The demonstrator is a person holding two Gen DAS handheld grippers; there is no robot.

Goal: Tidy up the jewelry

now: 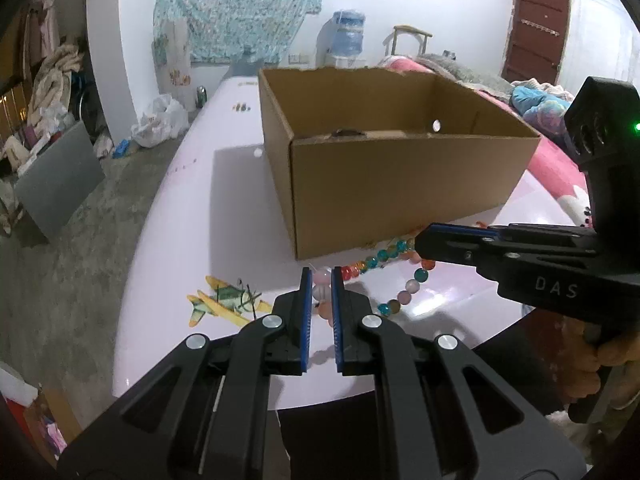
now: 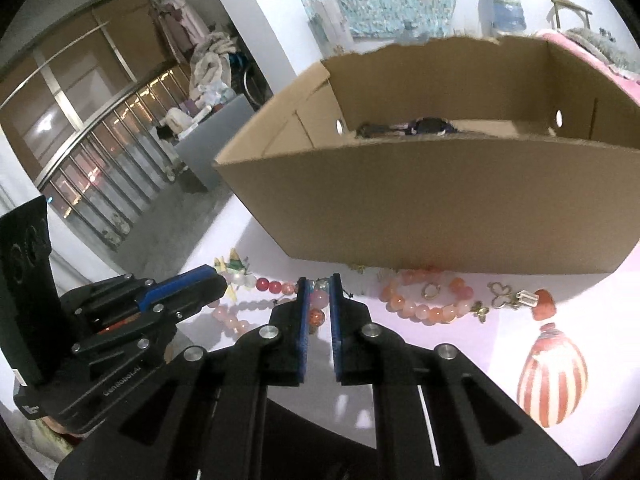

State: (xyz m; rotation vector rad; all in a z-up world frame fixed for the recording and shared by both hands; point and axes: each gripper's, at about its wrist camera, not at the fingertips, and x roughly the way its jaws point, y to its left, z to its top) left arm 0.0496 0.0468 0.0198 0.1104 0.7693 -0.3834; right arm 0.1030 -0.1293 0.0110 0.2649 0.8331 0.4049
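The brown cardboard box [image 1: 400, 160] sits open on the pale pink table [image 1: 224, 208]. All places here are told from that box.

Just in front of the box, a long bead string [image 1: 404, 292] with pink, blue and orange beads lies on the table. The left gripper [image 1: 322, 276] is in front of the box, and its 2 blue fingers [image 1: 306, 300] pinch pink beads of this string. The right gripper [image 2: 319, 282] is also in front of the box, a bit more to the right. Its 2 fingers [image 2: 302, 312] are almost together with a pink bead of the same string between them. A hand [image 1: 600, 364] holds the right gripper's handle.

In front of the box, more to the right, lies a peach bead bracelet [image 2: 424, 300] with a small gold ring [image 2: 431, 290] inside its loop. Right of that are a gold butterfly charm [image 2: 500, 293] and a red heart [image 2: 545, 304].

Inside the box, near the front wall, lies a dark thing [image 2: 424, 125]; I cannot tell what it is.
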